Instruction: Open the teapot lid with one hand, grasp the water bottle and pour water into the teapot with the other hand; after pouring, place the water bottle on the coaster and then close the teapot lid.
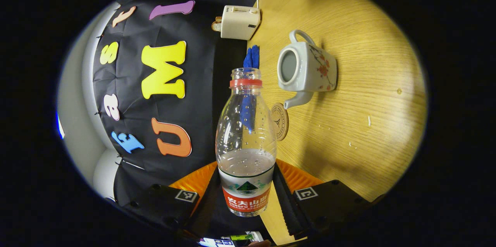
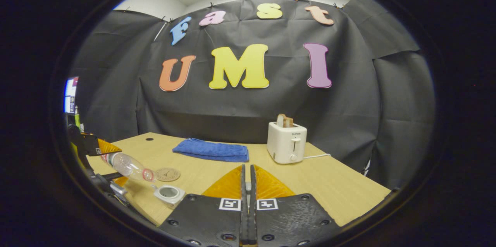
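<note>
Pouring is being set up: the water bottle [image 1: 245, 150] is being gripped near its base between both fingers of the left gripper [image 1: 248, 196] and tipped toward the teapot [image 1: 306, 69], whose opening is being left uncovered on the table [image 1: 368, 96], just beside the coaster [image 1: 279, 121]. Spillage is being risked, judging by the gap between the bottle's mouth and the opening; a fast tilt could send water onto the wood. The right gripper [image 2: 248, 185] is being held with its jaws pressed together. The lid is being concealed; whether anything is being pinched there cannot be told.
</note>
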